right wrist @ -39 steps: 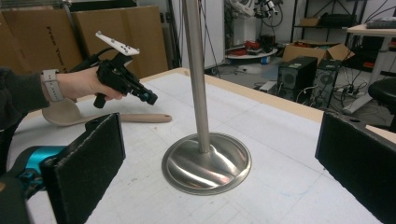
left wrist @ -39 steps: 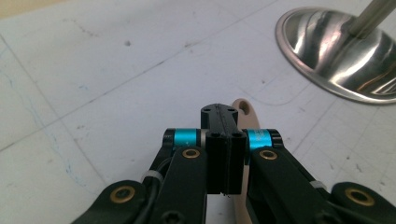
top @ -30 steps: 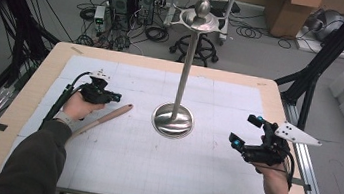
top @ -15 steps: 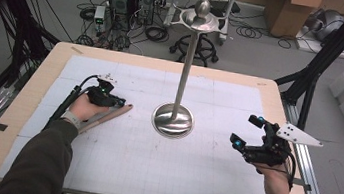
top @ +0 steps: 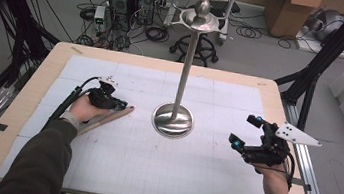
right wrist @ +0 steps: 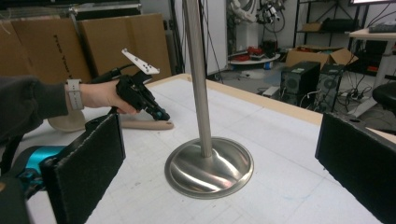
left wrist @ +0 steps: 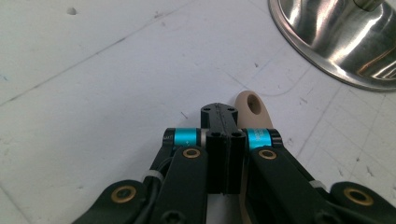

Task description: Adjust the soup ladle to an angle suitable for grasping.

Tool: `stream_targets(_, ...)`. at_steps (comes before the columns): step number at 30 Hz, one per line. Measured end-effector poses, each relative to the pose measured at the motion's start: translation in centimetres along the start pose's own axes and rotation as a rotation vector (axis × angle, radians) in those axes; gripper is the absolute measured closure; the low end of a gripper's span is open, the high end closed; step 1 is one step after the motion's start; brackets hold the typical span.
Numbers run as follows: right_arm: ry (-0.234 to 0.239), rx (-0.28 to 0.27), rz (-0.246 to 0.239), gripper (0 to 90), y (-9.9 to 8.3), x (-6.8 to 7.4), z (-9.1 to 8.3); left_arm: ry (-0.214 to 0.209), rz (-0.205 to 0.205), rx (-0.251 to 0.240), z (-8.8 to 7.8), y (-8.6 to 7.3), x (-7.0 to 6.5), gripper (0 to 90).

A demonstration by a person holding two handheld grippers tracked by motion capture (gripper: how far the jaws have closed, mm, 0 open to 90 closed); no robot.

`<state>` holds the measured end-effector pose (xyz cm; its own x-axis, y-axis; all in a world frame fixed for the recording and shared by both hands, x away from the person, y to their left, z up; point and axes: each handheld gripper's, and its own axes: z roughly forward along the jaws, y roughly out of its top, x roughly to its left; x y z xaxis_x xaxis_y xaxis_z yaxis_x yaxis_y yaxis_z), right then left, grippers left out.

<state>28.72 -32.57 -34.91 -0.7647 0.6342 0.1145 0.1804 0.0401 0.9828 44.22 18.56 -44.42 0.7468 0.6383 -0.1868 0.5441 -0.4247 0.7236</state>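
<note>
A long wooden utensil (top: 116, 114) lies flat on the white mat, left of a steel stand (top: 173, 120). The end of its handle, which has a hole in it (left wrist: 252, 105), points at the stand's round base (left wrist: 341, 37). My left gripper (top: 119, 104) is low over that handle end. Its jaws are pressed together (left wrist: 219, 112), and the wood passes under and beside them, not between them. My right gripper (top: 246, 133) hovers at the right of the table, wide open with nothing in it. In the right gripper view its pads (right wrist: 88, 172) frame the stand's pole (right wrist: 198, 79).
The stand's tall pole carries a small dish and ball on top (top: 201, 15). The wooden table's edge (top: 279, 106) borders the mat. Cartons, computer cases and cables sit on the floor beyond. A black frame leg (top: 313, 80) rises at the right.
My left gripper has slid a little right and down along the wooden utensil, toward its handle end near the stand. The right gripper has stayed in place.
</note>
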Motion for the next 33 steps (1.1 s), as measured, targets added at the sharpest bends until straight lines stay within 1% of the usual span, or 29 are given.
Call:
stream_targets(1,-0.006,0.003,0.0,0.4,0.0,-0.1,0.0,0.003,0.003,0.002,0.0,0.0,-0.1,90.0)
stream_targets(5,-0.004,-0.004,-0.002,0.5,0.0,-0.1,0.0,0.002,0.012,0.009,0.1,0.1,-0.7,90.0)
stream_targets(7,-0.006,-0.008,0.0,0.5,0.0,-0.1,-0.1,0.009,0.025,0.017,0.1,0.1,-0.9,90.0)
stream_targets(11,-0.008,-0.008,-0.001,0.4,0.0,-0.1,-0.2,0.017,0.03,0.024,0.2,0.2,-1.4,90.0)
stream_targets(12,-0.006,-0.007,-0.004,0.5,0.0,-0.1,-0.2,0.016,0.046,0.027,0.2,0.2,-1.6,90.0)
stream_targets(13,-0.005,-0.006,-0.001,0.5,0.0,-0.1,-0.2,0.016,0.046,0.027,0.2,0.2,-1.6,90.0)
stream_targets(14,-0.007,-0.007,-0.001,0.5,0.0,-0.1,-0.1,0.015,0.062,0.035,0.2,0.2,-1.9,90.0)
stream_targets(18,-0.003,-0.005,0.0,0.5,0.0,0.0,-0.1,0.013,0.079,0.042,0.3,0.2,-2.3,90.0)
stream_targets(20,0.004,-0.005,-0.009,0.4,0.0,0.0,-0.1,0.02,0.089,0.046,0.3,0.2,-2.6,90.0)
stream_targets(23,0.007,-0.002,-0.008,0.5,0.0,0.0,0.0,0.008,0.1,0.053,0.3,0.2,-3.1,90.0)
stream_targets(25,0.004,-0.001,-0.006,0.4,0.0,0.0,0.0,0.008,0.118,0.062,0.3,0.2,-3.5,90.0)
stream_targets(27,0.003,0.0,-0.007,0.5,0.0,0.0,0.0,0.004,0.121,0.066,0.3,0.2,-3.7,90.0)
stream_targets(30,0.0,-0.002,-0.007,0.4,0.0,0.0,-0.1,-0.013,0.133,0.077,0.3,0.2,-4.2,90.0)
stream_targets(32,0.001,-0.004,-0.005,0.4,0.0,0.0,-0.2,-0.008,0.144,0.082,0.3,0.2,-4.5,90.0)
stream_targets(33,0.0,-0.004,-0.007,0.5,-0.1,0.0,-0.2,-0.01,0.139,0.08,0.4,0.2,-4.5,90.0)
